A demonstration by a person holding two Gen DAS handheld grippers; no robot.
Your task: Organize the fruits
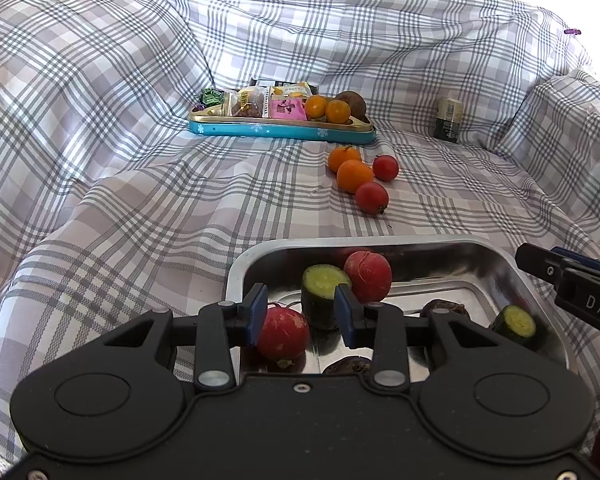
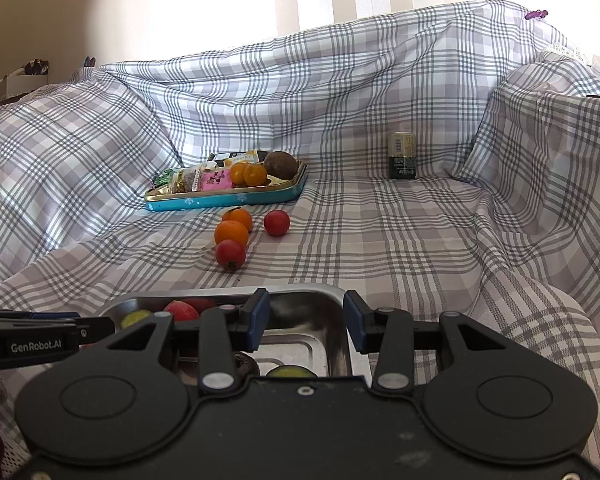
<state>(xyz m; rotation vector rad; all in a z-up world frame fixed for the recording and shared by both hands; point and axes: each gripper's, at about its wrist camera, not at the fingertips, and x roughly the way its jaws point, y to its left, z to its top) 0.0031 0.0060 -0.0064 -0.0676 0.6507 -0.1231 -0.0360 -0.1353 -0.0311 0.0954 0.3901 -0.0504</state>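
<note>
A steel tray [image 1: 420, 241] lies near me on the plaid cloth. It holds two red fruits [image 1: 368, 276] [image 1: 283, 332], two green cut pieces [image 1: 325, 280] [image 1: 516, 320] and dark purple ones [image 1: 444, 308]. My left gripper [image 1: 302, 314] hovers over the tray's left part, open, with a red fruit and a green piece below its fingers. My right gripper [image 2: 306, 318] is open over the tray's far right corner [image 2: 332, 294] and holds nothing. Farther out on the cloth lie two oranges [image 1: 354, 176] [image 1: 343, 158] and two red fruits [image 1: 372, 198] [image 1: 385, 167].
A blue tin tray [image 1: 280, 130] at the back holds snack packets, two oranges [image 1: 326, 109] and a brown fruit [image 1: 352, 102]. A dark can [image 1: 448, 120] stands to the right. The cloth rises in folds behind and at both sides.
</note>
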